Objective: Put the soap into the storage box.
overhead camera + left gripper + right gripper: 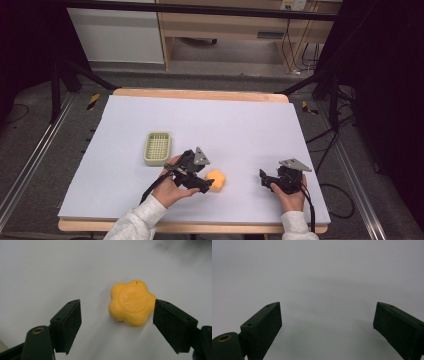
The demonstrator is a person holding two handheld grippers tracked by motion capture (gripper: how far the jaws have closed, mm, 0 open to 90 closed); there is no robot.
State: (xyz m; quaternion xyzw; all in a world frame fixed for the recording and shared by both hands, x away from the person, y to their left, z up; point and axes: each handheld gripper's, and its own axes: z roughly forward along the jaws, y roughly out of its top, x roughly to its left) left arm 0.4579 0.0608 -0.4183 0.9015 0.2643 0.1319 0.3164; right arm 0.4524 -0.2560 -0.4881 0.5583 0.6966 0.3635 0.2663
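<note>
On the desk (150,115), near the front edge and a bit left of centre: orange-yellow flower-shaped soap bar (216,180), lying flat on the pale grey sheet, embossed round stamp facing up; lettering too small to read.

Left gripper (204,186) is right at the soap. Jaws spread wide. In the left gripper view the soap (131,303) sits between the two black jaws, well off-centre: its edge is just beside the right-hand jaw pad, maybe touching, can't tell; clear gap to the left-hand pad. Soap lies slightly ahead of the pad tips rather than deep between them. Nothing clamped. In the high view the gripper comes at the soap from the left, hand (172,187) low over the desk, grey three-cornered plate on top.

Right gripper (265,179) is well apart from the soap, off to its right, also near the front edge. Jaws wide apart; right gripper view shows bare grey sheet between them, holding nothing.

Pale green rectangular plastic basket with slotted bottom (158,148) sits just behind and left of the left hand, apart from the soap.
</note>
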